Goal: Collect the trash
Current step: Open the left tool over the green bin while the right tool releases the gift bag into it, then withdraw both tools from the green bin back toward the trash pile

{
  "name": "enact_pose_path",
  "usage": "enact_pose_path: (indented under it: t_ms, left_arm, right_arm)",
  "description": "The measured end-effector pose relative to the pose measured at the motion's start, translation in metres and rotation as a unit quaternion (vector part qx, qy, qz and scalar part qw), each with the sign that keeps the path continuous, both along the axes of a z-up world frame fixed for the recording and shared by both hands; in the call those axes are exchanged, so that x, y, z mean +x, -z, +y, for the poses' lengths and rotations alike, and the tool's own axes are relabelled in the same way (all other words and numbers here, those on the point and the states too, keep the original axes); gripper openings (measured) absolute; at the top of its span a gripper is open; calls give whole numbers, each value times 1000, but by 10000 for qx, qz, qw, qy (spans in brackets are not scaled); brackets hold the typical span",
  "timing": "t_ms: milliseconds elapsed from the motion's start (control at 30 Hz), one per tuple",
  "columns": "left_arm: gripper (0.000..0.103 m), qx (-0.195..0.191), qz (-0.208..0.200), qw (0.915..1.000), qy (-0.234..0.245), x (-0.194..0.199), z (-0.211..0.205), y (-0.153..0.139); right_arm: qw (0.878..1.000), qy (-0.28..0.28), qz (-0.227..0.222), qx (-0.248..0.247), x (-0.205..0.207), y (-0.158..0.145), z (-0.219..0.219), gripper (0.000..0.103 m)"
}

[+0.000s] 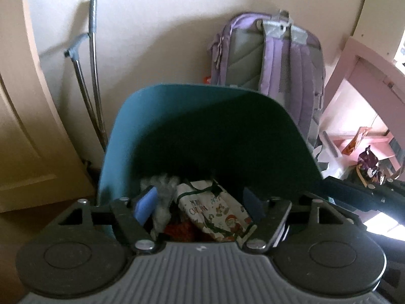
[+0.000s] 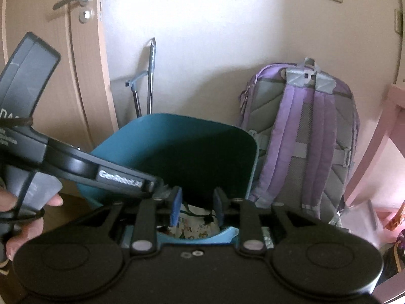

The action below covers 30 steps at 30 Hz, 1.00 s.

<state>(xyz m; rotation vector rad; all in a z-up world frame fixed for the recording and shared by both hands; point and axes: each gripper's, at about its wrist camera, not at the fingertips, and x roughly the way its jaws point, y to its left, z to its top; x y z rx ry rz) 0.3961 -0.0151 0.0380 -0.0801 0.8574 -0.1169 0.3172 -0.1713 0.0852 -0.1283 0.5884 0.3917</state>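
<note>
The teal trash bin [image 1: 162, 131] stands on the floor by the pale wall, with its open top facing up. Inside it lies a white bag with Christmas pictures [image 1: 217, 212] — a little Santa shows on it. Next to that bag is a lump of grey fluffy stuff [image 1: 162, 202], and something red [image 1: 177, 228] peeks out from under them.

The left gripper [image 1: 200, 202] hangs right over the bin's open top. Its fingers [image 1: 144, 204] are spread wide, and nothing is pinched between them; the trash lies lower down in the bin. In the right wrist view, this gripper reaches in from the left over the bin's rim, and a hand [image 2: 15, 215] holds it by the handle.

The right gripper [image 2: 196, 206] is also over the near edge of the bin. Its fingers [image 2: 176, 210] are partly apart with a small gap, and they hold nothing — the picture bag [image 2: 192, 228] shows down below through the gap.

A purple backpack [image 1: 281, 60] with grey straps leans upright on the wall, just behind the bin and to its right. To the left of the bin, a shiny metal pole with a grey handle [image 1: 92, 50] leans on the wall. A tan door [image 2: 50, 76] with a silver handle is farther left. On the far right is pink furniture [image 1: 364, 81], with a shiny purple wrapper [image 1: 370, 167] near it.
</note>
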Motion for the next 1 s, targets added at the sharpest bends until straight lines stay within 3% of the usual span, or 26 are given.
enact_pose_path:
  t_ms: [200, 333, 467, 767, 867, 933, 1000]
  left_arm:
    - [77, -53, -229, 9997, -50, -33, 4, -25]
    - [79, 46, -419, 9991, -41, -60, 2, -41]
    - [79, 53, -588, 9982, -78, -88, 2, -54]
    - [83, -93, -851, 9963, -113, -152, 10, -69]
    - [89, -110, -918, 9956, -152, -170, 13, -67]
    - [103, -205, -1003, 9946, -176, -181, 18, -65]
    - [103, -294, -1145, 9928, -209, -192, 23, -60]
  right_arm:
    - [9998, 10, -133, 162, -31, -16, -8, 29]
    - [9996, -4, -211, 210, -48, -24, -12, 40]
    - [9988, -55, -353, 341, -78, -38, -19, 44]
    - [9976, -266, -491, 404, -130, -46, -23, 48]
    - [9975, -331, -432, 446, -142, -40, -24, 49]
    - [9975, -376, -385, 457, -150, -34, -24, 50]
    - [9976, -433, -317, 442, -155, -24, -23, 51]
